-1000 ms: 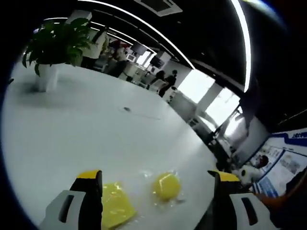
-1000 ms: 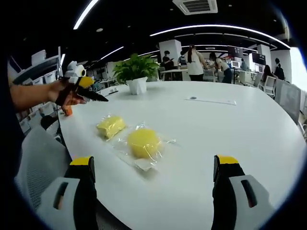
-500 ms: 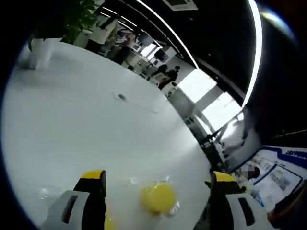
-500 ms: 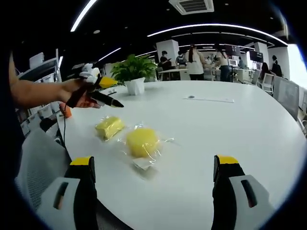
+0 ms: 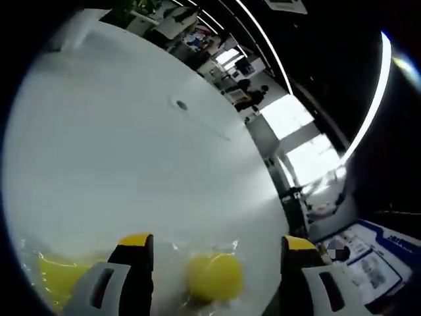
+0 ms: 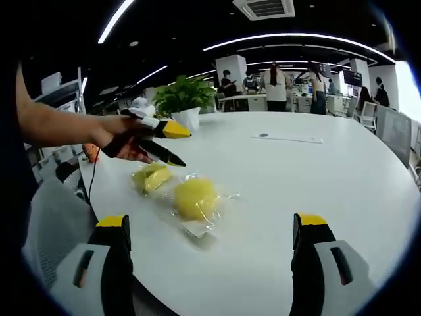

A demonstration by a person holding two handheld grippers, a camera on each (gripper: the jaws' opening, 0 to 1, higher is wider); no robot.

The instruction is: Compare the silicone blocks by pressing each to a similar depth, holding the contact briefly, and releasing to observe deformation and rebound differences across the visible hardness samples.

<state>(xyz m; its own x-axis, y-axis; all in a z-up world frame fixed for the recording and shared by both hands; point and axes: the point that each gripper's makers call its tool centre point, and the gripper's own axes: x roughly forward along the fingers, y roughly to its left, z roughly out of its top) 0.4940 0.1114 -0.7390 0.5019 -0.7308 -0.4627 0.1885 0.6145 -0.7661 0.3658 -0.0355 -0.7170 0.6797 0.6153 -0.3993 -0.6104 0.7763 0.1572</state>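
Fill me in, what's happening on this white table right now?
A person holds the left gripper open above two yellow silicone samples in clear wrappers on the round white table: a blocky piece and a round puck. Neither is being pressed yet. The right gripper hangs back near the table edge, jaws wide open.

Open-plan office: white meeting table (image 6: 342,171), desks, people (image 6: 275,82)
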